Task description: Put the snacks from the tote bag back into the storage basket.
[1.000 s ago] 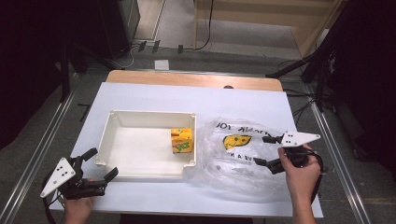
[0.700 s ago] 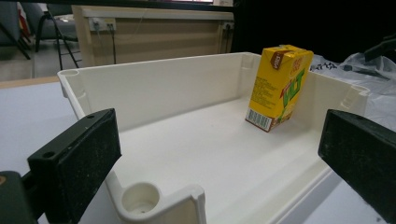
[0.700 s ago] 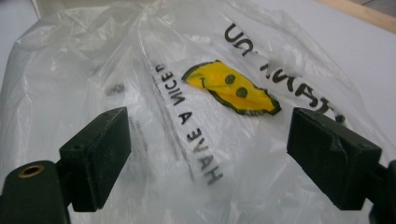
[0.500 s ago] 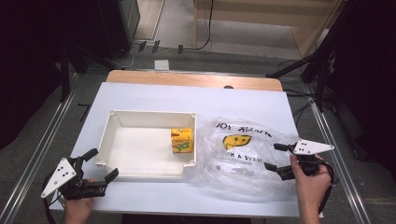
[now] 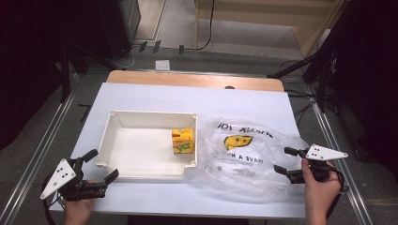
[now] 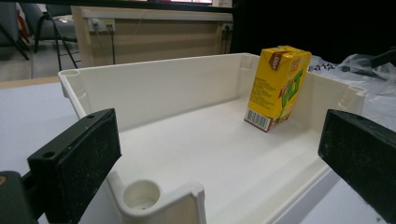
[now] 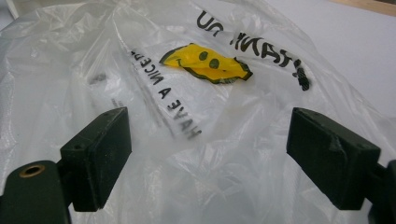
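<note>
Clear plastic of the bag (image 5: 244, 159) has been let go by the right gripper (image 5: 287, 160), now drawn back to its right edge with jaws apart, while the open left gripper (image 5: 99, 165) waits at the tray (image 5: 141, 176), suggesting a fresh grasp is being sought.

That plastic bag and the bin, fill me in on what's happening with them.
A person holds a tool in each hand. The right tool hovers open at the right edge of the clear plastic bag, gripping nothing. The left tool sits open near the front left corner of the white bin, where a yellow juice carton stands.
</note>
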A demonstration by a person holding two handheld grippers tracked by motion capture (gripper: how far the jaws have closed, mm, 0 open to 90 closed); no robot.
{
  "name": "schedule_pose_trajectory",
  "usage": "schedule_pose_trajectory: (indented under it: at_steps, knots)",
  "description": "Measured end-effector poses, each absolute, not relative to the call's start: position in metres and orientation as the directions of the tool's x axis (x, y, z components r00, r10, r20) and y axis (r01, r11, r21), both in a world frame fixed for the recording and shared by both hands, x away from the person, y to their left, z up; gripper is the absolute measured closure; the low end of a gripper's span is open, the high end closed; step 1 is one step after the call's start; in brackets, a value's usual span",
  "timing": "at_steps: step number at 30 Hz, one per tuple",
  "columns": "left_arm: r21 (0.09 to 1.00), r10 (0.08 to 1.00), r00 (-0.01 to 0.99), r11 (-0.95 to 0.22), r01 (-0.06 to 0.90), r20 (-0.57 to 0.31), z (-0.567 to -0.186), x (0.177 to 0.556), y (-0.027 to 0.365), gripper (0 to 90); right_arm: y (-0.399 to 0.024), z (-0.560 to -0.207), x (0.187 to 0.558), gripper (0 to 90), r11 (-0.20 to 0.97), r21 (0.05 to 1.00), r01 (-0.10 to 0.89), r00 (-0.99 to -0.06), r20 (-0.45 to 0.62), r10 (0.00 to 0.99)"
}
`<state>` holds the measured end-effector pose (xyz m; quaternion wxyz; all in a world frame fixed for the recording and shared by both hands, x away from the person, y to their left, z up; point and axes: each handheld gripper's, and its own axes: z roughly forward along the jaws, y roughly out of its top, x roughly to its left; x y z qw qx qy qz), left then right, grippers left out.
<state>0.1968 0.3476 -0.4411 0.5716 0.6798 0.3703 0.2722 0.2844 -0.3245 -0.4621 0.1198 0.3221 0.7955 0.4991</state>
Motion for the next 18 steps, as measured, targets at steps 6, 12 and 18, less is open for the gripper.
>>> schedule_pose_trajectory:
  at_steps: [6, 12, 18]
  knots:
    - [0.979, 0.818, 0.574, -0.081, 0.188, -0.043, -0.441, 0.196, 0.3468, 0.0, -0.327, -0.4658, 0.2842, 14.9, 0.282, 0.871, 0.403, -0.756, 0.143, 0.639]
    - [0.98, 0.821, 0.57, -0.078, 0.184, -0.042, -0.441, 0.1955, 0.347, 0.0, -0.3313, -0.465, 0.2826, 14.8, 0.236, 0.881, 0.409, -0.737, 0.166, 0.656]
    - [0.981, 0.823, 0.567, -0.079, 0.178, -0.037, -0.441, 0.1954, 0.3462, 0.0, -0.3286, -0.4669, 0.284, 14.6, 0.246, 0.88, 0.406, -0.737, 0.155, 0.658]
